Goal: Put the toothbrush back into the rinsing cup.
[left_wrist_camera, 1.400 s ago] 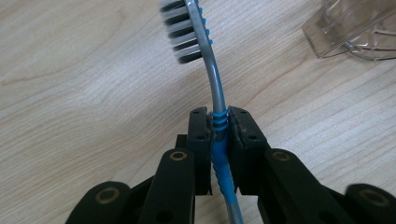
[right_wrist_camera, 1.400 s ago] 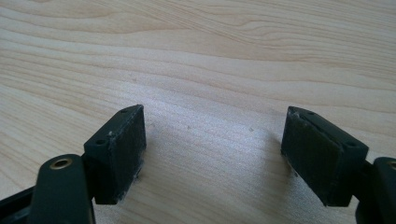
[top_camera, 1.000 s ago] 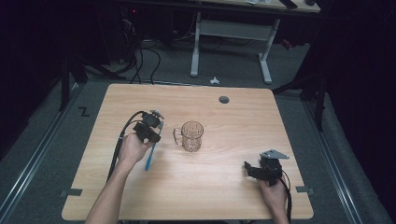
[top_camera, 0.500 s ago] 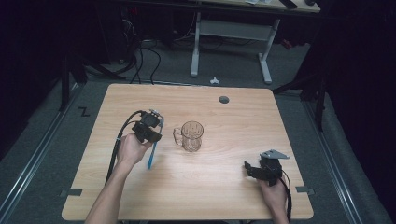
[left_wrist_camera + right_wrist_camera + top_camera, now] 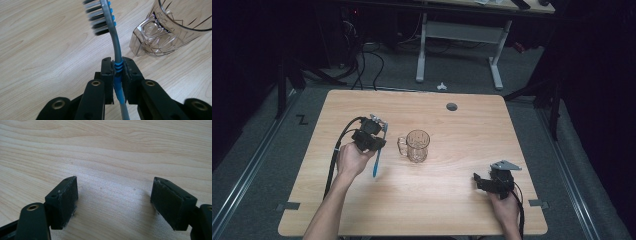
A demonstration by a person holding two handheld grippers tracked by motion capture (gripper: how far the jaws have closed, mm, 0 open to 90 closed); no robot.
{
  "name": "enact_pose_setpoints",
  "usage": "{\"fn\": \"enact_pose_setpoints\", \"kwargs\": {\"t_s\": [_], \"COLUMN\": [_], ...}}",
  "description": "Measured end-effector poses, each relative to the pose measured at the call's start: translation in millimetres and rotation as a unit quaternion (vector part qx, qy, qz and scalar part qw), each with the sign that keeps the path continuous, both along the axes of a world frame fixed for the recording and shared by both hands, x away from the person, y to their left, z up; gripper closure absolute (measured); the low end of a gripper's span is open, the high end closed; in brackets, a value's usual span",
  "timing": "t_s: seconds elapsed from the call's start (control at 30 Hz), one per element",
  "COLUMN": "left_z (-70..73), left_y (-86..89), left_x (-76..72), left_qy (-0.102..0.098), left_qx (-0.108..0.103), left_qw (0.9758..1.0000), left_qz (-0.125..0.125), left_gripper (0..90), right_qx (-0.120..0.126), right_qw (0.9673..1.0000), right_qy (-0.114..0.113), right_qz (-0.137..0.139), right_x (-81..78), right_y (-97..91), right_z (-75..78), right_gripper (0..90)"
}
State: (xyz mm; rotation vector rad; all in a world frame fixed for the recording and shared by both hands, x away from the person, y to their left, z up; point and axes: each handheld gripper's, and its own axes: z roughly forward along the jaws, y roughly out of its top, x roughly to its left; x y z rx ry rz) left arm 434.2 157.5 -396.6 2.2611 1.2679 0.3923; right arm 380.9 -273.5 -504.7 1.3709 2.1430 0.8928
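My left gripper (image 5: 117,63) is shut on a blue and grey toothbrush (image 5: 115,42), pads clamped on the ribbed blue part of its handle. The black bristled head points away over the wood. In the high view the left gripper (image 5: 380,142) is left of centre, and the toothbrush (image 5: 376,162) hangs from it, slanting down toward the table. A clear glass mug (image 5: 417,145) stands upright just right of it, handle facing the gripper, and the mug (image 5: 172,27) is close beside the brush head. My right gripper (image 5: 115,188) stands open and holds nothing, low over the table (image 5: 437,205) at the front right (image 5: 479,181).
A round dark cable hole (image 5: 452,106) sits near the table's far edge. Behind the table stand a white desk frame (image 5: 459,35) and loose cables (image 5: 367,55) on the floor. Bare wood lies between the mug and the right gripper.
The left hand has lifted the toothbrush a little and turned it, so it stands nearer the mug. The right gripper has stayed put.
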Motion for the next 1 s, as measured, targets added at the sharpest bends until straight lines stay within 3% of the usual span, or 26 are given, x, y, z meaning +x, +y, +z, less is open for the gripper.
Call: {"fn": "enact_pose_setpoints", "kwargs": {"t_s": [0.2,0.47,0.6,1.0], "left_z": [-0.4,-0.6,2.2,14.5], "left_y": [-1.2,0.9,1.9,0.9], "left_x": [-2.2,-2.5,-3.7,-6.0], "left_qy": [-0.004,-0.011,-0.023,-0.059], "left_qx": [-0.002,-0.024,-0.035,-0.038], "left_qw": [1.0000,0.9996,0.9991,0.9975], "left_qz": [-0.001,0.002,0.004,0.005], "left_gripper": [80.4,80.5,80.5,80.5], "right_qx": [0.000,0.000,0.000,0.000], "right_qw": [1.0000,1.0000,1.0000,1.0000], "right_qy": [0.000,0.000,0.000,0.000], "right_qz": [0.000,0.001,0.001,0.001], "right_x": [0.0,0.0,0.0,0.0], "right_y": [0.0,0.0,0.0,0.0], "right_z": [0.0,0.0,0.0,0.0], "right_gripper": [22.1,22.1,22.1,22.1]}}
